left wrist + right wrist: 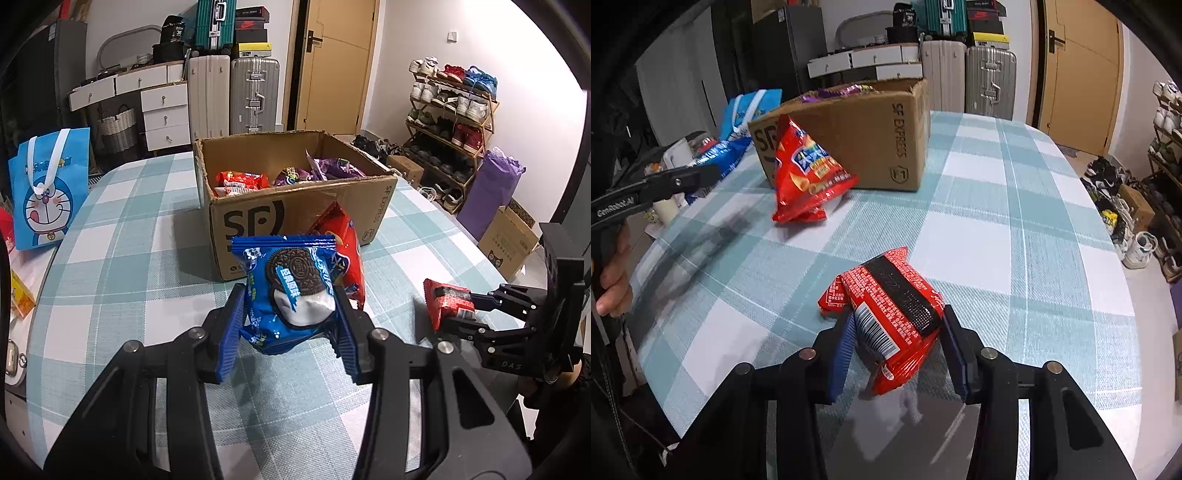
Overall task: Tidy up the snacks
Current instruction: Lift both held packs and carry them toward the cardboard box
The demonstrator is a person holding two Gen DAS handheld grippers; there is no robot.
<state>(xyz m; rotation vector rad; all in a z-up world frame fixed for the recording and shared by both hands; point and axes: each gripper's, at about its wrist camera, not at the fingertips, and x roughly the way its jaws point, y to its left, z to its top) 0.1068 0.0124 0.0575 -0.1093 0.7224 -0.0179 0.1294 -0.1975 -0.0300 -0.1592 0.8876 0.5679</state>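
My left gripper [290, 325] is shut on a blue Oreo packet [291, 291] and holds it above the table, in front of the open cardboard box [295, 218]. The box holds red and purple snack packets [284, 177]. A red chip bag [343, 254] leans against the box front; it also shows in the right wrist view [809, 173]. My right gripper [899, 350] is shut on a red snack packet [890, 314], just above the tablecloth; the packet also shows in the left wrist view [448, 301], to the right of the Oreo packet.
The table has a blue-and-white checked cloth [129, 258]. A blue Doraemon bag [48, 192] stands at its left edge. Suitcases [236, 96], drawers and a shoe rack [450, 122] stand beyond. Cardboard boxes [509, 243] sit on the floor at right.
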